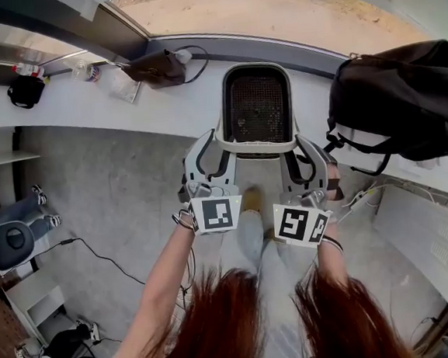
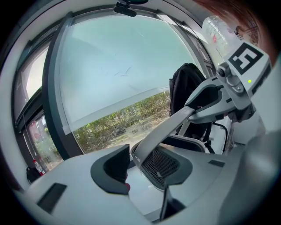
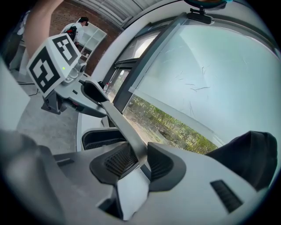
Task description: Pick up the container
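The container (image 1: 255, 69) is a grey bin with a black mesh inside, standing on the white ledge (image 1: 125, 113) straight ahead. A pale grey handle bar (image 1: 256, 146) curves across its near end. My left gripper (image 1: 210, 148) is at the bar's left end. In the left gripper view its jaws (image 2: 136, 167) stand wide, with the bar (image 2: 175, 121) lying by the right jaw and a gap to the left pad (image 2: 116, 169): it is open. My right gripper (image 1: 304, 153) is at the bar's right end. In the right gripper view the bar (image 3: 125, 132) runs between both pads, and the gripper (image 3: 139, 161) is shut on it.
A black backpack (image 1: 404, 100) lies on the ledge just right of the container. A dark bag (image 1: 156, 67) and bottles (image 1: 27, 71) sit at the back left by the window. A cable (image 1: 98, 255) crosses the grey floor below the ledge.
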### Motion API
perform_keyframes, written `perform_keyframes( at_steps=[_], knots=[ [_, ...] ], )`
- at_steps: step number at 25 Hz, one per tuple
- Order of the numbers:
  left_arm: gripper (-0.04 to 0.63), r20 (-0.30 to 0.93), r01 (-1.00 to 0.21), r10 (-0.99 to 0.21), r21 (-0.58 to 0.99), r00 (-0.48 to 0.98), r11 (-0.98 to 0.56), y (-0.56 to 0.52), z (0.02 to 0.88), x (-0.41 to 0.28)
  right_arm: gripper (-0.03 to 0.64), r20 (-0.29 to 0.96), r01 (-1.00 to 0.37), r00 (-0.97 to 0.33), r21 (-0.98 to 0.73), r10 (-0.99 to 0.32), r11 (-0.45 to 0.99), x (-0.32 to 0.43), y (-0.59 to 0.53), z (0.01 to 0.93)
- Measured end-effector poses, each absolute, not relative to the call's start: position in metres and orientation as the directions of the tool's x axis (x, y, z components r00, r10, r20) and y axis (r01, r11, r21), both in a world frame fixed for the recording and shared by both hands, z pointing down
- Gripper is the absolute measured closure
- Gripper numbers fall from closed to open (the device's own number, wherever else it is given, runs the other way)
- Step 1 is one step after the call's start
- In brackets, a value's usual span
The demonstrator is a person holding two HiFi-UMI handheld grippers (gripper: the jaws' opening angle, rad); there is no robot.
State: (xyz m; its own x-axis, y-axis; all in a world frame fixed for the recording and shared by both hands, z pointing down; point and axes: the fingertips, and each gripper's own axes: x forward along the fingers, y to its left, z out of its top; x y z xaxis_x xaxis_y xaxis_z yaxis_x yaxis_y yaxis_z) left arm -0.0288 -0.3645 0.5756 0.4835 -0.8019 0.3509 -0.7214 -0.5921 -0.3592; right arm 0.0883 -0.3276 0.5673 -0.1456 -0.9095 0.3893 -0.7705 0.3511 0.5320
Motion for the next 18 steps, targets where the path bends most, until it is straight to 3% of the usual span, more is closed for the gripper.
perform_keyframes(
  at_steps=[18],
  knots=[
    [0.491,0.332,-0.686,-0.79,-0.392,0.516,-0.613,-0.39,0.562,-0.024,0.506,0.384,-0.801,-0.087,0.522,-0.919,0.294,0.096,-0.355,0.553]
  ],
)
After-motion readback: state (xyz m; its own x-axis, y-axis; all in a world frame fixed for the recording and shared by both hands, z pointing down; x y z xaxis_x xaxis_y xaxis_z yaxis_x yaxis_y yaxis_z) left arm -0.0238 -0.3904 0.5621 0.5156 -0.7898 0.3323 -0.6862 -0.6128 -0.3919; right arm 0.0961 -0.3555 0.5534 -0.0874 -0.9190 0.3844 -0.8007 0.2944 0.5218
